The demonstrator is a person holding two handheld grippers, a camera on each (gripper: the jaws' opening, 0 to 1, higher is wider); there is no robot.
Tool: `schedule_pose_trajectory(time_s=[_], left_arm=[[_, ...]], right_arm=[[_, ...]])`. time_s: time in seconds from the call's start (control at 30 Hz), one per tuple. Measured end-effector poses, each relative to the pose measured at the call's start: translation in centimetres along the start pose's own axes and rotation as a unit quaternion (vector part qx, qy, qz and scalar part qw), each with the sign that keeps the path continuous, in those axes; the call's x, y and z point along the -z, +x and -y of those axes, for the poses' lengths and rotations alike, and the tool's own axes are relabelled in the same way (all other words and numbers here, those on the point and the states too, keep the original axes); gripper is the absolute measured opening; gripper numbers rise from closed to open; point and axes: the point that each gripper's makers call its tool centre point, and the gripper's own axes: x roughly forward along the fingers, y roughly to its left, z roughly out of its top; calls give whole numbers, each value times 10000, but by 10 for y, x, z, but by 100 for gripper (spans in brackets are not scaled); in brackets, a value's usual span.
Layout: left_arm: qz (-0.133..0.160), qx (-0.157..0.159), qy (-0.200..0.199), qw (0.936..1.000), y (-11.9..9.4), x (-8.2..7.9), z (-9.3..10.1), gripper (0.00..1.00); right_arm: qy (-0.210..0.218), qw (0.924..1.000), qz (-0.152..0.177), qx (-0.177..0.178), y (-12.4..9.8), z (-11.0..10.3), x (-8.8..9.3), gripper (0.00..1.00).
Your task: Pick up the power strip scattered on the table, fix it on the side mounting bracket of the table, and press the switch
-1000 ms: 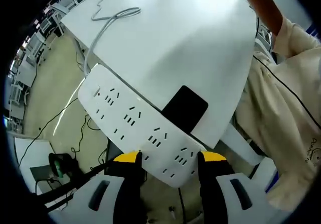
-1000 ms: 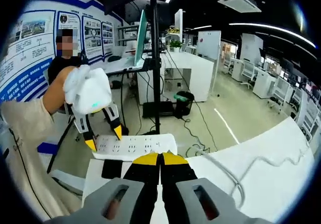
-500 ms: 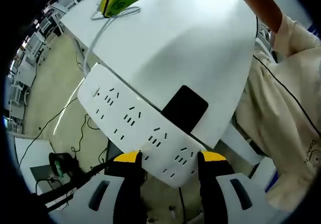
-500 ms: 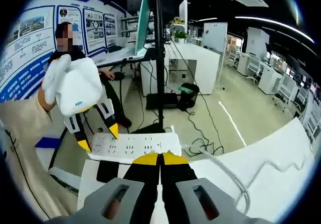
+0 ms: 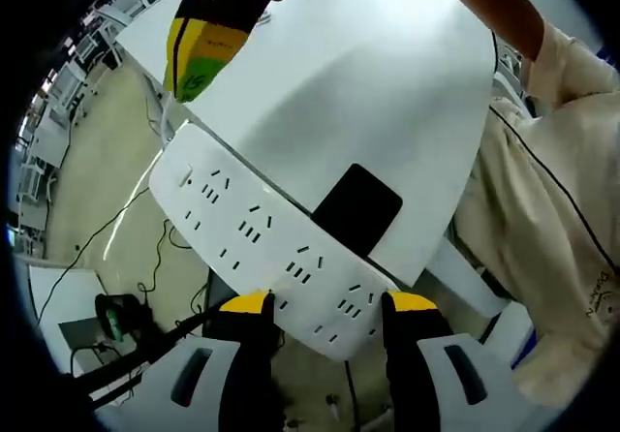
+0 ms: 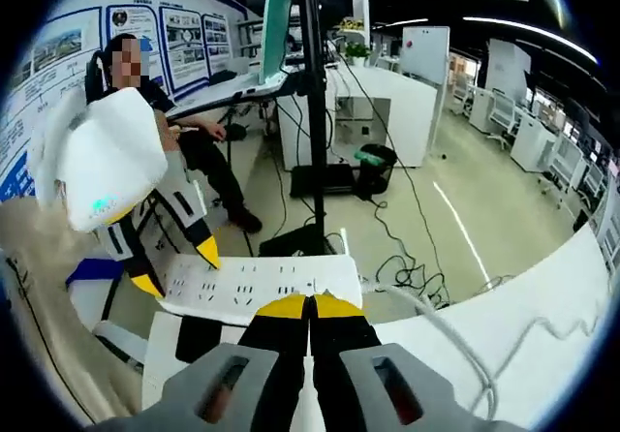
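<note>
The power strip is a long, flat bar of white, smooth plastic with rows of socket slots, and it lies along the edge of the white counter, beside a black flat piece which may be the mounting bracket. I judge it to be stiff and rather light, so it should not bend when held at one end, but the glossy shell may slip between hard jaws. A good place to take it is across the narrow width near an end, away from the switch and sockets. The left hand-held gripper does just this: its yellow-tipped jaws stand on both sides of the near end of the strip and seem clamped on it. A grey cable, soft and curving, leaves the strip and runs over the counter; it may pull a little on the strip. The right hand-held gripper has its jaws pressed together with nothing between them, and it points toward the strip, perhaps to press the switch.
</note>
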Motion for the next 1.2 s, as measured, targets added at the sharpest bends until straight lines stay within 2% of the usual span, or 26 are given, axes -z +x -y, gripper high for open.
schedule_pose_trajectory(time_s=[0.27,0.53,0.83,1.2], left_arm=[[-17,0,13,10000,1,1,3,49],[18,9,27,10000,2,1,5,49],[117,15,20,9999,2,2,4,49],[20,18,46,10000,3,3,4,49]], right_arm=[[-3,9998,-212,-51,17,4,1,0],[-163,9983,-554,62,32,0,12,0],[-195,9974,-690,8,42,-4,15,0],[-168,9967,-795,-43,51,-7,15,0]])
